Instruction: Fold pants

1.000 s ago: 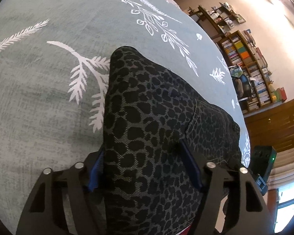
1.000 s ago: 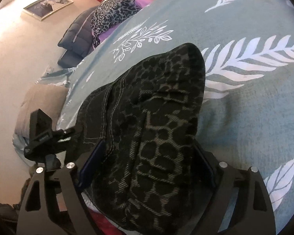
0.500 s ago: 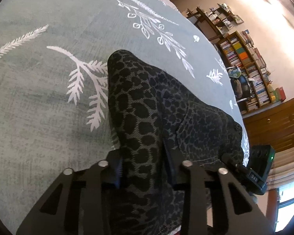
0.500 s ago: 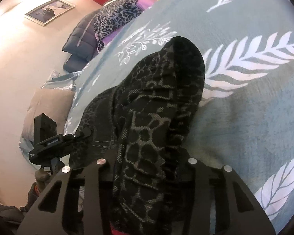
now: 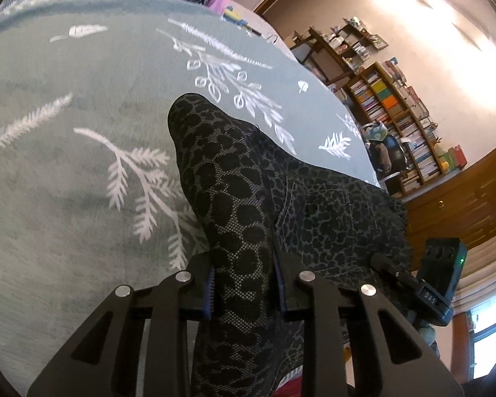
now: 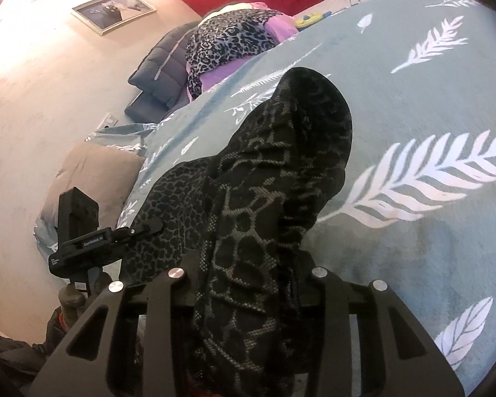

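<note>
The leopard-print pants (image 5: 234, 198) lie bunched on the bed's teal bedspread (image 5: 66, 172), a ridge of fabric running forward from each camera and ending in a rounded fold. In the left wrist view that ridge passes straight between the left gripper (image 5: 244, 284), whose blue-padded fingers (image 5: 209, 284) pinch it from both sides. In the right wrist view the pants (image 6: 274, 182) likewise run between the fingers of the right gripper (image 6: 248, 278), which clamp a thick gather. A bookshelf (image 5: 400, 125) stands beyond the bed.
</note>
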